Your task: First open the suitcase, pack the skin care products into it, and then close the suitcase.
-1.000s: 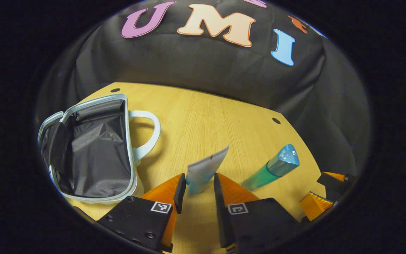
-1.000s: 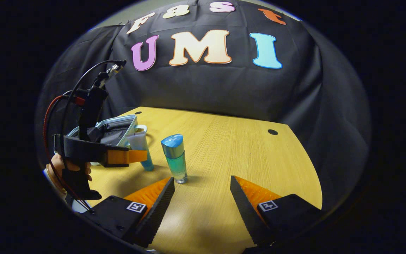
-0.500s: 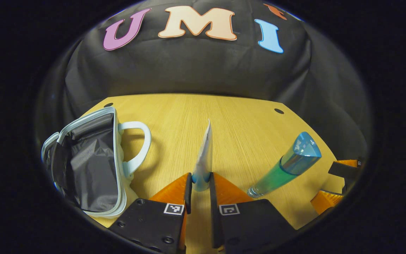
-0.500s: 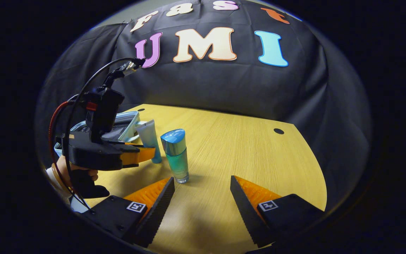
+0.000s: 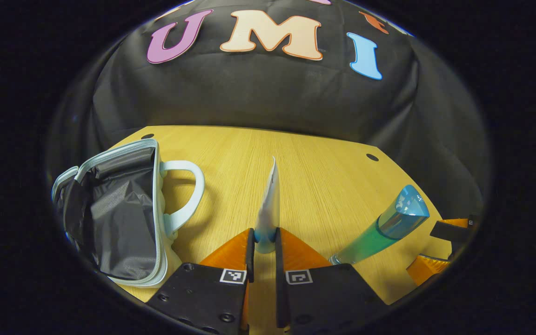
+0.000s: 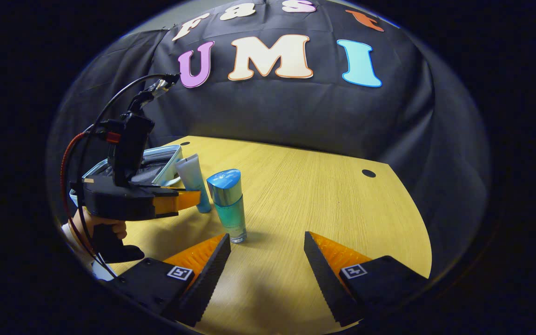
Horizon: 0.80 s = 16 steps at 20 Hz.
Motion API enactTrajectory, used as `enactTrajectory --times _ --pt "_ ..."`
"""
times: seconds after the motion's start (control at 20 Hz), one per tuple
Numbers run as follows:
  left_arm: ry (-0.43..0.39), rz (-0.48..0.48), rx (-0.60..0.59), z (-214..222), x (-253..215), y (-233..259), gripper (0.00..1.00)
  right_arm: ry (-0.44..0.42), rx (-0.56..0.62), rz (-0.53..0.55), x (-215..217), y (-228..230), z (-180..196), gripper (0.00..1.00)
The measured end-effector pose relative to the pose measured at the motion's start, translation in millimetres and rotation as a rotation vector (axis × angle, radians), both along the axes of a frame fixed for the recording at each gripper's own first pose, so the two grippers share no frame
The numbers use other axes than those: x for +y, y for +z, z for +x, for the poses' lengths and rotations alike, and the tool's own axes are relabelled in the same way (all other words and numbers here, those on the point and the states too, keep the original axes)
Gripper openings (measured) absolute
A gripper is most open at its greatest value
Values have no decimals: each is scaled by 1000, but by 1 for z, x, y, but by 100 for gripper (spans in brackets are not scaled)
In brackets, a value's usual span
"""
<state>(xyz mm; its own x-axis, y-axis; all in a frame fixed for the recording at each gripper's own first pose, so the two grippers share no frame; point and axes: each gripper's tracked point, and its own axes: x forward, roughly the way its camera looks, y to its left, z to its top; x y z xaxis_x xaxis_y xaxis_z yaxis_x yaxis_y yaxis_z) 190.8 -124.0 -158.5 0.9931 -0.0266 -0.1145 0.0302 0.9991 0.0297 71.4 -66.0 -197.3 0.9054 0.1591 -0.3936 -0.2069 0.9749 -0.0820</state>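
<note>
Setting: staged recording booth, not a lived-in room. Black cloth wall [image 6: 296, 116] drapes across the upper frame behind a bare light-wood table [image 6: 324, 204] with round holes near its far edge; a cabled handheld device at left.

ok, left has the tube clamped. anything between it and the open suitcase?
Nothing visible. The left gripper is shut on the tube, and bare table lies between it and the open suitcase, whose handle faces the tube. The green bottle stands on the opposite side, near the open right gripper.
</note>
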Motion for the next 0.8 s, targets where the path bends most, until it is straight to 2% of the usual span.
enactTrajectory --times 0.4,0.8 --pt "-39 -3 -19 -15 -9 14 13 25 -5 10 11 -3 -2 100" --pt "-56 -72 -35 -65 5 70 13 145 -20 36 55 -14 28 100"
